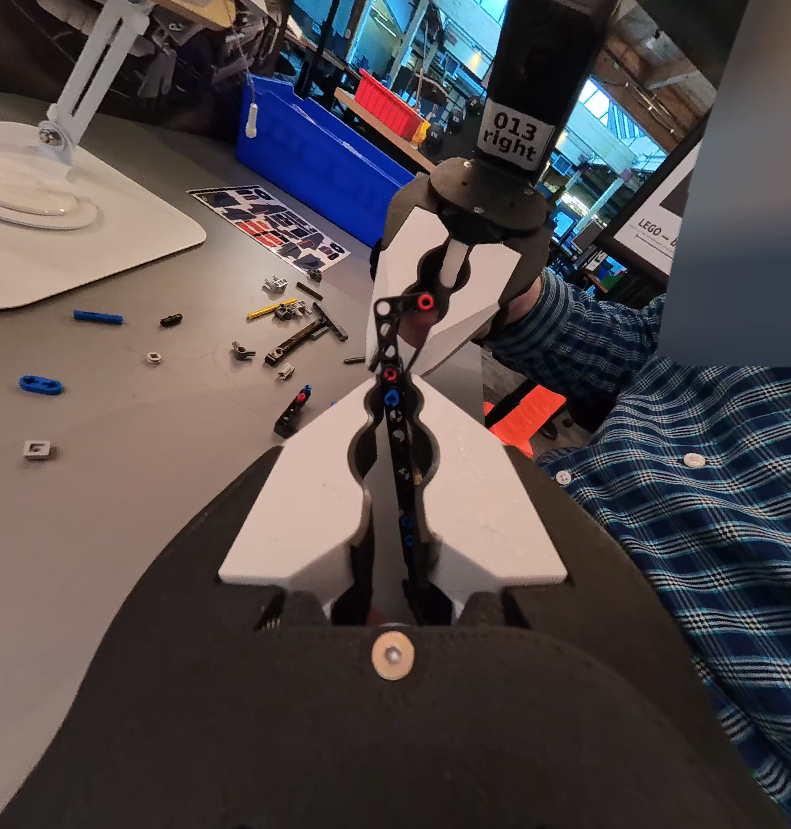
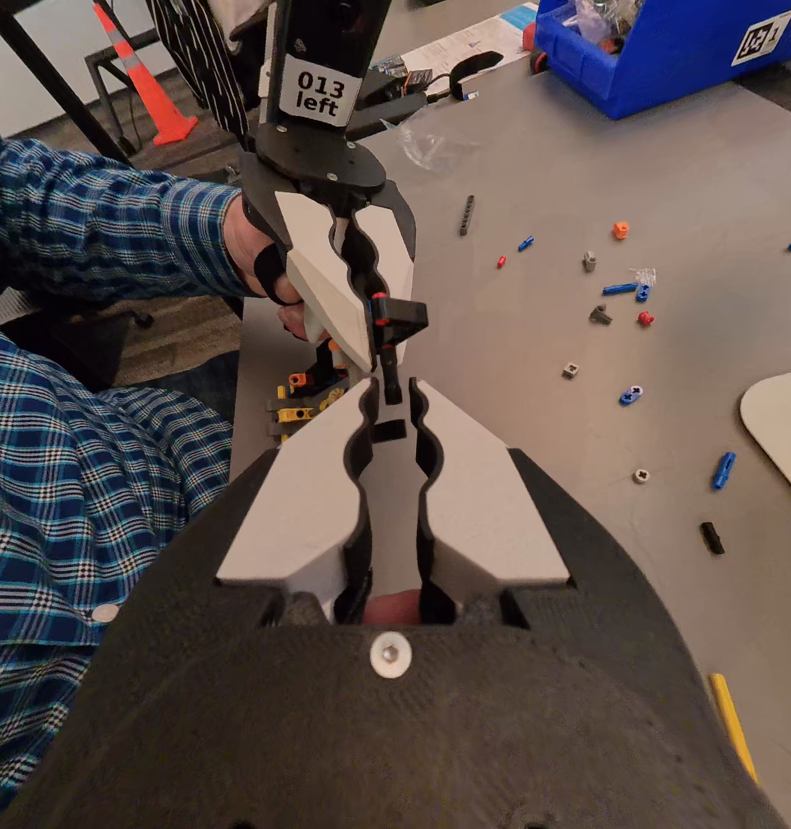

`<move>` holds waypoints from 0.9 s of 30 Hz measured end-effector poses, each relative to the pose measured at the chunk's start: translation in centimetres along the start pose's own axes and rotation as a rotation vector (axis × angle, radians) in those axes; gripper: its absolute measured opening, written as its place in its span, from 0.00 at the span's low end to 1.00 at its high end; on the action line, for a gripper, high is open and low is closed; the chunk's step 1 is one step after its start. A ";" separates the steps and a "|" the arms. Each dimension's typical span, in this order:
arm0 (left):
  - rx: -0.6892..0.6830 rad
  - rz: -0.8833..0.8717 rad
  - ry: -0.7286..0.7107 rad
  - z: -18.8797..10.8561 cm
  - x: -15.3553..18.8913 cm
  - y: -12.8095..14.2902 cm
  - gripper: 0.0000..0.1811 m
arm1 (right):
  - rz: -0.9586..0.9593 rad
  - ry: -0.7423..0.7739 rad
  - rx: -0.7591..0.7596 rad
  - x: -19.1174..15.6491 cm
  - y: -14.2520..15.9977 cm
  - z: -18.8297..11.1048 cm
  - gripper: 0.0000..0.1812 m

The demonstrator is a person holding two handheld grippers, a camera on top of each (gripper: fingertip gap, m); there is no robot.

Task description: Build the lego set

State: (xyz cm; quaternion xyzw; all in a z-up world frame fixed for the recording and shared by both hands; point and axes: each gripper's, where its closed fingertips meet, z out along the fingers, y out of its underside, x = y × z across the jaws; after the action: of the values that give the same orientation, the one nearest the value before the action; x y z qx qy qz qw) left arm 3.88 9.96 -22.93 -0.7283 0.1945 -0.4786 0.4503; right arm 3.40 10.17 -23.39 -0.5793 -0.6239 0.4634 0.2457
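The left hand-held gripper (image 1: 391,381) is closed on a long black beam (image 1: 400,453) with holes, which runs up between its white fingers (image 1: 313,498) and ends in an L-shaped bend carrying a red pin (image 1: 425,301). More red and blue pins sit in the beam near the fingertips.

Facing it tip to tip, the right hand-held gripper (image 2: 392,381) stands with its jaws a narrow gap apart around the beam's end, not clearly pinching it. Only the right wrist view shows this gap.

The right wrist view alone also shows a partly built yellow, orange and black assembly (image 2: 308,394) lying at the edge of the grey table (image 2: 564,448).

The left wrist view alone shows a sticker sheet (image 1: 272,226) beside a blue bin (image 1: 313,157) and a white stand (image 1: 48,188).

Loose pieces lie scattered on the table in both views.
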 end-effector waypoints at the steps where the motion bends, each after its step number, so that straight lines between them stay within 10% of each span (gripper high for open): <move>1: 0.002 0.003 0.003 0.1 0.1 0.0 0.03 | -0.010 0.006 -0.004 0.0 0.0 0.1 0.06; 27: -0.008 0.156 -0.181 0.8 0.8 -1.4 0.03 | -0.246 0.151 0.103 0.0 -0.7 -0.9 0.02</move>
State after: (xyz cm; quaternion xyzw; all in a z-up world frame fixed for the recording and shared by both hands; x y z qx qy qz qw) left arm 4.81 10.47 -21.45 -0.7529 0.2110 -0.3734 0.4992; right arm 3.80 10.49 -22.38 -0.5182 -0.6455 0.4163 0.3761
